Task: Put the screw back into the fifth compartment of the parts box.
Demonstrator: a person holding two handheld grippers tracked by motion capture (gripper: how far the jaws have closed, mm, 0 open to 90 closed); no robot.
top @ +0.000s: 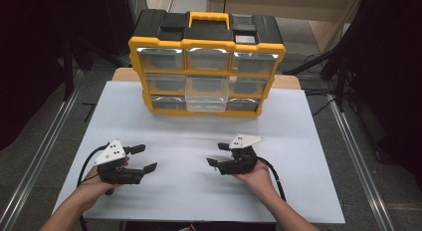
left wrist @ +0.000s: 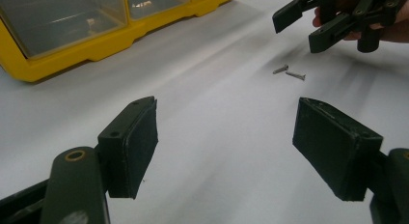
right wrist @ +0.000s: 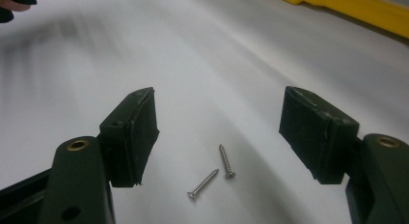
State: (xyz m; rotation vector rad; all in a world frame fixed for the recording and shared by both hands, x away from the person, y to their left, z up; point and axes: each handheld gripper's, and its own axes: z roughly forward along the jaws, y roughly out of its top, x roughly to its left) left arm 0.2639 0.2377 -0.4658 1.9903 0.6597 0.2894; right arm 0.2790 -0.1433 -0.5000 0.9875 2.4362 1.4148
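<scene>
Screws (right wrist: 212, 172), two small silver ones, lie on the bare white tabletop (top: 308, 191) just beside each other with their tips nearly meeting. In the right gripper view they sit on the surface between that gripper's two black jaws, touched by neither. From the high view they are too small to make out. In the left gripper view they show as a faint pair of slivers (left wrist: 289, 73) beyond its jaws, below the other gripper.

The right gripper (top: 219, 155) is held low over the near half of the tabletop, right of its middle, its jaws standing wide apart with nothing pressed between the pads. The left gripper (top: 144, 158) sits at the near left part of the tabletop, jaws also spread wide and empty, pointing toward the middle. Both forearms are cut off by the bottom edge of the high view.

At the far edge of the tabletop stands a yellow and black organizer case (top: 206, 61) with clear drawers; what the drawers hold is hard to tell through the glare. Its lowest middle drawer looks pulled out a little.
</scene>
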